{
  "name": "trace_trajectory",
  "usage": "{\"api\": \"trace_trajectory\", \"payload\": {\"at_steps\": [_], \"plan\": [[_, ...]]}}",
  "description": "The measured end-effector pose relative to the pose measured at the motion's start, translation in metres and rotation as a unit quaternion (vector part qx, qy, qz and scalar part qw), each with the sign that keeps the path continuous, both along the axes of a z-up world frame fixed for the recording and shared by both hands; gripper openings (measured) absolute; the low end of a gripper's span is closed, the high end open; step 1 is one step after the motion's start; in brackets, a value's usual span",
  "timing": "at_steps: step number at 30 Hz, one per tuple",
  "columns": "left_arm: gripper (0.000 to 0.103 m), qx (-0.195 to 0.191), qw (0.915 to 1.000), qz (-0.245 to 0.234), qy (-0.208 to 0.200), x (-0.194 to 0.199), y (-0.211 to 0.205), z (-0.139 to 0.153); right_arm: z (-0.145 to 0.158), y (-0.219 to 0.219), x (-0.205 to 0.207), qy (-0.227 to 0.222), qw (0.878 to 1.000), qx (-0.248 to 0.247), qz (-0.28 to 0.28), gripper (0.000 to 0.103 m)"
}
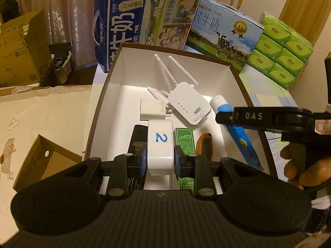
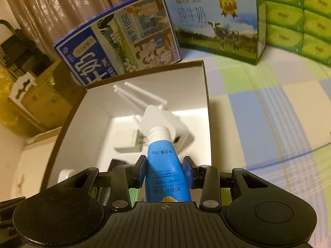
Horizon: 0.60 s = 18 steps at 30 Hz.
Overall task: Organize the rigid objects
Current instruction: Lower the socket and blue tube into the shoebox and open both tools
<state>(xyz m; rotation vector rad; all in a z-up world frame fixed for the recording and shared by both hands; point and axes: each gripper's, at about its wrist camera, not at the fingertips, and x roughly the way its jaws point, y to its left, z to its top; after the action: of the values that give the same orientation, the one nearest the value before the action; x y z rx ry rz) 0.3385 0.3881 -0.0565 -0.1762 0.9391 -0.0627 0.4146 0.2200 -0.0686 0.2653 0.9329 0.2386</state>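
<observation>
My left gripper [image 1: 160,157] is shut on a white block marked "2" [image 1: 160,144] and holds it over the near end of the brown-rimmed white box [image 1: 115,62]. My right gripper [image 2: 165,168] is shut on a blue hand-cream tube with a white cap [image 2: 164,163], over the same box [image 2: 206,103]; the tube [image 1: 238,134] and right gripper finger [image 1: 258,116] also show in the left wrist view. In the box lie a white wifi repeater with antennas [image 1: 189,102], a white charger [image 1: 152,109], a black object [image 1: 137,136], a green packet [image 1: 184,138] and an orange-black tool [image 1: 204,144].
Two milk cartons [image 1: 149,24] [image 1: 223,37] stand behind the box, with stacked green tissue packs [image 1: 283,47] at the right. An open cardboard box [image 1: 45,161] sits at the left on a cream cloth. A checked tablecloth [image 2: 269,113] lies right of the box.
</observation>
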Motion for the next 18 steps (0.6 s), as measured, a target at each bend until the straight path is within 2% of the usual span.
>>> {"api": "trace_trajectory", "payload": {"at_steps": [5,18], "plan": [[0.022,-0.004,1.0,-0.006,0.005,0.014,0.0,-0.007,-0.002,0.003,0.011,-0.009,1.0,-0.013,-0.008,0.035],[0.022,-0.017,0.9989,-0.002,0.043,0.037,-0.007,-0.038,-0.002,0.002,0.009,-0.007,0.999,-0.012,0.031,0.035]]}}
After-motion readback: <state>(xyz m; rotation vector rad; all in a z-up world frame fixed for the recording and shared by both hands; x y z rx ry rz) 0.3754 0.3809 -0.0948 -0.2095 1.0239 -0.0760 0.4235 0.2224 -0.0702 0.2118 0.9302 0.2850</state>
